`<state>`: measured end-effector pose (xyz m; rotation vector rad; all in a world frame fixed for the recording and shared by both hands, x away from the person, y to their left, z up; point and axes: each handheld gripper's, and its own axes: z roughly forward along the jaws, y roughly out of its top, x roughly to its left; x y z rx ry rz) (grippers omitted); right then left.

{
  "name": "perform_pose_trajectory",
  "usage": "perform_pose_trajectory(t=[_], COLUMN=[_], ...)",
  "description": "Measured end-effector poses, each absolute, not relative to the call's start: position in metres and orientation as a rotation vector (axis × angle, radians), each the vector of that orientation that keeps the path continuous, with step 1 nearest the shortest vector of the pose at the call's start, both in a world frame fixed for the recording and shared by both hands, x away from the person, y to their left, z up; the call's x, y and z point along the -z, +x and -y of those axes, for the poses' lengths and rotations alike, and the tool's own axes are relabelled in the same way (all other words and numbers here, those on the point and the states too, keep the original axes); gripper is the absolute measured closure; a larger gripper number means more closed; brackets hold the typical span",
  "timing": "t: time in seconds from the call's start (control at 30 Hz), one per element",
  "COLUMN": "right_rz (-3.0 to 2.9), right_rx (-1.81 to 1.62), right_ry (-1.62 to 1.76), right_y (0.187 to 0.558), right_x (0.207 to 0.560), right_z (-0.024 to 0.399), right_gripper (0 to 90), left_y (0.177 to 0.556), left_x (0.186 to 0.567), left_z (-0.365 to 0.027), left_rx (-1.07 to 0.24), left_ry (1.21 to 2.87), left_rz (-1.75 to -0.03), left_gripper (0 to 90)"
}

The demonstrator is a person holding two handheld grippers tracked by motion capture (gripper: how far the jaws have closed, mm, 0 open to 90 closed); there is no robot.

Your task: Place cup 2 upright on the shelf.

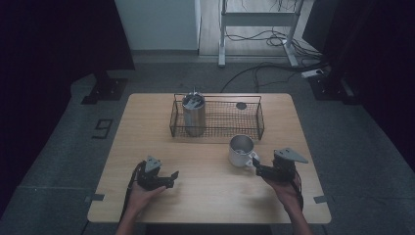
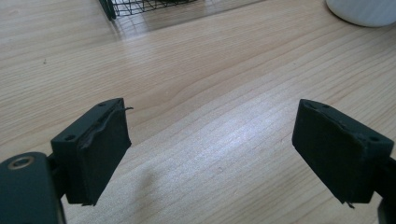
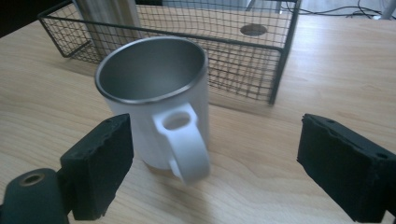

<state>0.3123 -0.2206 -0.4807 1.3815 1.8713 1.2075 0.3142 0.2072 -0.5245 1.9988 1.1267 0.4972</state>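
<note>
one mug (image 3: 156, 100) on the worktop (image 1: 205, 161), upright just in front of the wire basket (image 1: 254, 120), where a steel tumbler (image 1: 194, 115) already stands. my right hand-held gripper (image 3: 212, 158) gapes around the mug's handle, gripping nothing. left hand-held gripper (image 2: 210, 149) idles open and empty. i reckon the mug's trip into the basket is all still ahead.

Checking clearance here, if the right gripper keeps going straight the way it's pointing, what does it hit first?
Most likely the white mug: its handle faces the right gripper, between the open fingers. The wire basket stands behind the mug, so it would come later.
</note>
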Motion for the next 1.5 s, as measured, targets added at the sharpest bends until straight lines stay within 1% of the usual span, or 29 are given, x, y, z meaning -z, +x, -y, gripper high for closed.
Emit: perform_pose_trajectory(t=[0.47, 1.0, 1.17, 1.5], right_rz=[-1.891, -1.902, -1.923, -1.979], right_rx=[-1.228, -1.254, -1.258, -1.192], right_ry=[1.358, 1.346, 1.334, 1.313], right_y=[0.329, 0.349, 0.355, 0.362], right_x=[0.472, 0.462, 0.463, 0.475], right_z=[0.201, 0.188, 0.182, 0.168], right_gripper=[5.6, 1.9, 0.0, 0.0], left_y=[0.314, 0.313, 0.313, 0.312], left_x=[0.528, 0.531, 0.532, 0.531], left_z=[-0.203, -0.199, -0.198, -0.196], left_rx=[-0.477, -0.461, -0.459, -0.457], left_ry=[2.016, 2.03, 2.043, 2.042], left_rz=[-1.124, -1.123, -1.123, -1.121], left_gripper=[11.2, 11.2, 11.2, 11.2])
